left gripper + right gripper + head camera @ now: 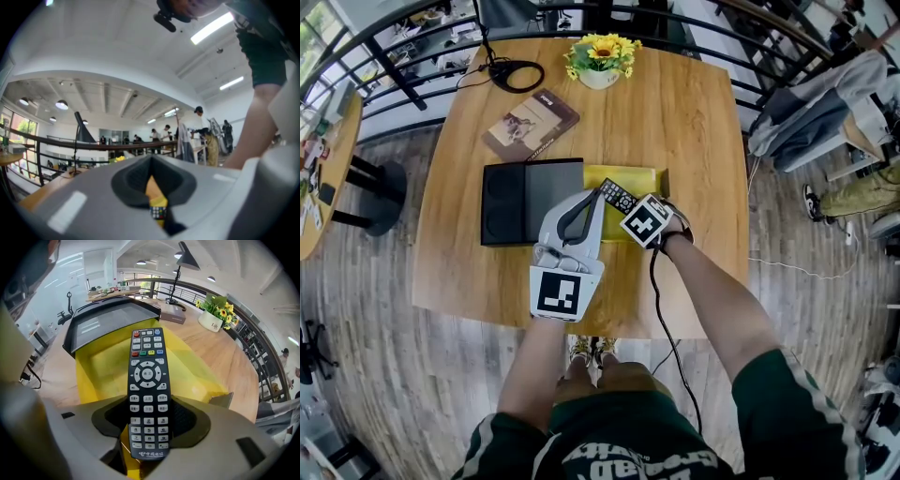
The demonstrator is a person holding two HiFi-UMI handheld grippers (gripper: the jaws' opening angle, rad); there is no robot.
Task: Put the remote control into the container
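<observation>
The right hand-held gripper (148,414) is clenching the remote control (147,363) by its bottom end, keypad up. It is holding the remote above the open yellow container (199,373), which is lying midway between the bench's (694,112) left and right edges, nearer the front edge. The left hand-held gripper (587,195) is clenched on nothing and is tilting upward over the container's left end. Most of the remote is hanging beyond the jaws, so it is at risk of pivoting or slipping. It is also sitting slantwise to the container, so a hasty release is likely to leave it straddling the rim or the adjoining black box (523,201).
</observation>
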